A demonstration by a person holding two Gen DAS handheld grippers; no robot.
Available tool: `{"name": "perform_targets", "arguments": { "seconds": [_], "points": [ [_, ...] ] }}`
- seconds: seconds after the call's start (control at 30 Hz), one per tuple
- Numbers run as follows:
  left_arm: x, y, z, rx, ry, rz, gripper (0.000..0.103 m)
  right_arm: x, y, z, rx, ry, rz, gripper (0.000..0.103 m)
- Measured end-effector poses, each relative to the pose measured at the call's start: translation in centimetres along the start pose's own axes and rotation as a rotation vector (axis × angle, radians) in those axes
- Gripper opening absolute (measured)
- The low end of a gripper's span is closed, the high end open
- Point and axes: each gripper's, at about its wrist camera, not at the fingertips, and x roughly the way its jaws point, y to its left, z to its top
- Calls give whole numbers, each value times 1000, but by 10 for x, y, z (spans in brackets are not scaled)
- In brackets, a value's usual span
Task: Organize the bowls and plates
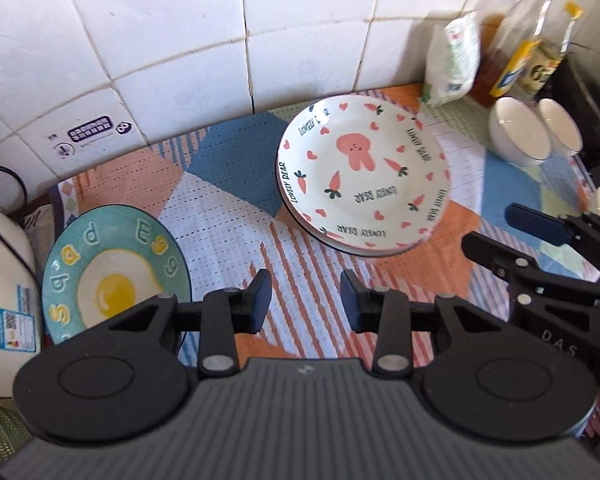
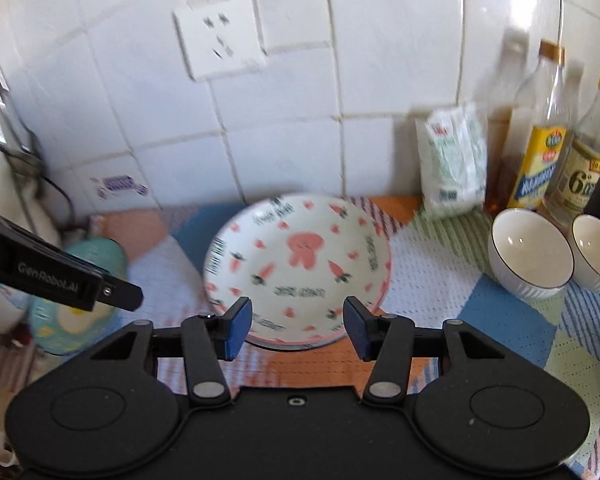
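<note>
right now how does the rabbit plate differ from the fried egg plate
The rabbit plate is white with pink rabbit, hearts and carrots; the fried egg plate has a teal rim with raised letters around a painted egg. The rabbit plate sits mid-mat on top of another plate, whose rim shows beneath it; the fried egg plate lies at the mat's left edge, partly hidden behind the left gripper. Both are round, face up, and ungripped.
</note>
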Motion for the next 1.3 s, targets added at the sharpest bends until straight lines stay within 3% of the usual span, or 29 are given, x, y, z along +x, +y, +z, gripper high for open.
{"name": "perform_targets", "arguments": {
  "seconds": [0.3, 0.57, 0.83, 0.9, 1.0, 1.03, 1.1, 1.3],
  "points": [
    [-42, 16, -48, 48, -34, -14, 39, -59, 47, -23, -73, -148, 98, 57],
    [-48, 52, -88, 12, -37, -15, 41, -70, 85, -50, -167, -147, 139, 61],
    [-38, 103, -111, -79, -34, 44, 42, -46, 117, -69, -246, -139, 206, 71],
    [-32, 116, -116, -111, -20, 59, 51, -35, 126, -73, -279, -143, 214, 71],
    [-23, 133, -121, -149, -12, 90, 52, -21, 140, -80, -366, -188, 218, 74],
    [-20, 138, -123, -157, -18, 97, 52, -17, 146, -80, -409, -201, 207, 79],
    [-14, 147, -126, -184, -35, 114, 54, -10, 152, -81, -457, -224, 218, 89],
    [1, 168, -134, -243, -156, 175, 63, 27, 167, -71, -442, -143, 301, 91]
  ]
}}
